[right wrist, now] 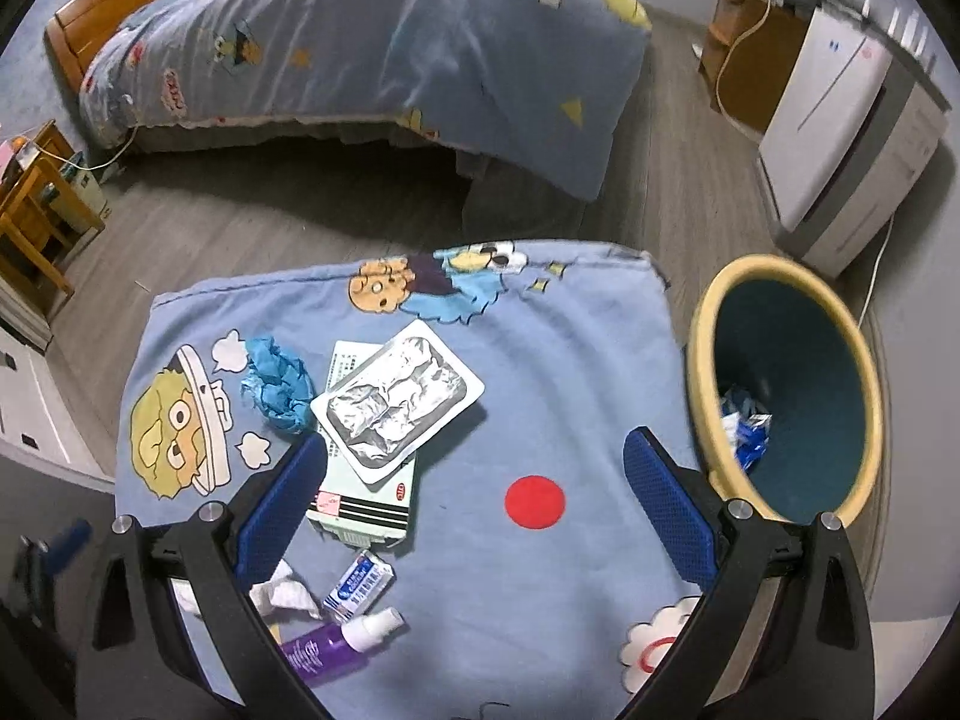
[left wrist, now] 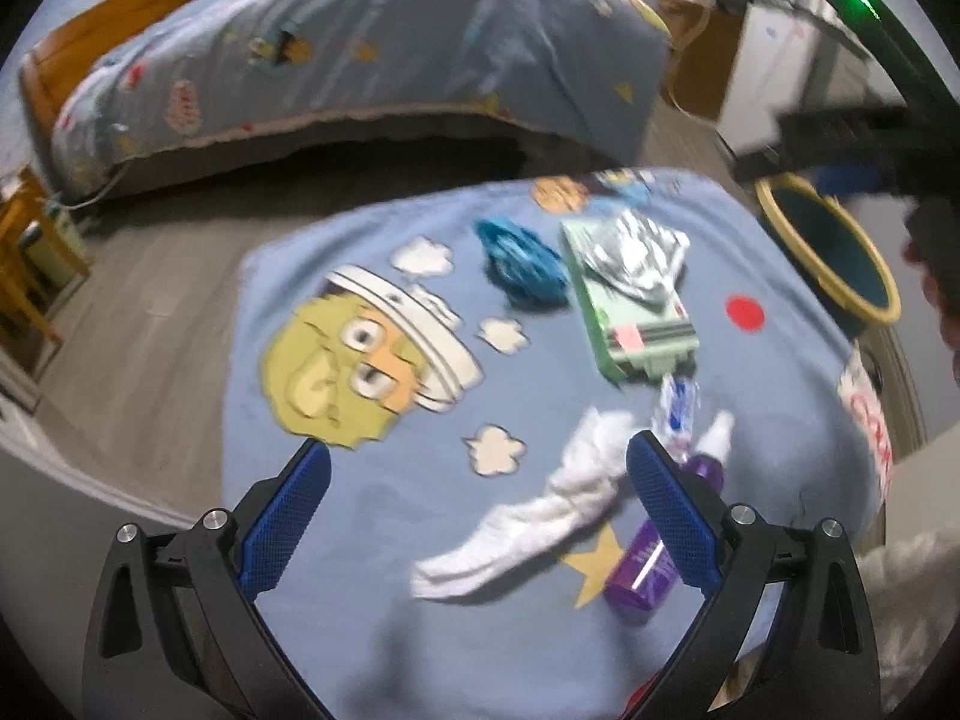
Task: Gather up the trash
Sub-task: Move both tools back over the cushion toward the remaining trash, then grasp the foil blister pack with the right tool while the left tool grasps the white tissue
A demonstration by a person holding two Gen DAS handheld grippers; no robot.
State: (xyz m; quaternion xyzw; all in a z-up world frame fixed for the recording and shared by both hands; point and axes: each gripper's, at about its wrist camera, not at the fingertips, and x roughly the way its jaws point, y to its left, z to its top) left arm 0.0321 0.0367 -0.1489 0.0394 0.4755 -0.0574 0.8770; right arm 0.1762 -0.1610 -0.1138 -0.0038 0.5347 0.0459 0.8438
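Note:
On a blue cartoon cloth (left wrist: 372, 516) (right wrist: 576, 372) lie a crumpled blue wrapper (left wrist: 522, 261) (right wrist: 279, 384), a silver foil blister pack (left wrist: 636, 261) (right wrist: 399, 405) on a pale green box (left wrist: 636, 330) (right wrist: 366, 510), a small white-blue packet (left wrist: 678, 408) (right wrist: 360, 585), a white tissue (left wrist: 540, 516) (right wrist: 285, 591) and a purple spray bottle (left wrist: 648, 564) (right wrist: 336, 645). My left gripper (left wrist: 480, 477) hangs open over the tissue. My right gripper (right wrist: 474, 468) is open above the cloth, empty. A yellow-rimmed teal bin (left wrist: 840, 252) (right wrist: 780, 384) stands at the right with scraps inside.
A bed with a blue quilt (left wrist: 360, 60) (right wrist: 372, 42) fills the back. Grey wood floor (right wrist: 252, 228) runs between it and the cloth. A white appliance (right wrist: 840, 138) and a wooden cabinet (right wrist: 750, 60) stand at the right, wooden furniture (right wrist: 36, 210) at the left.

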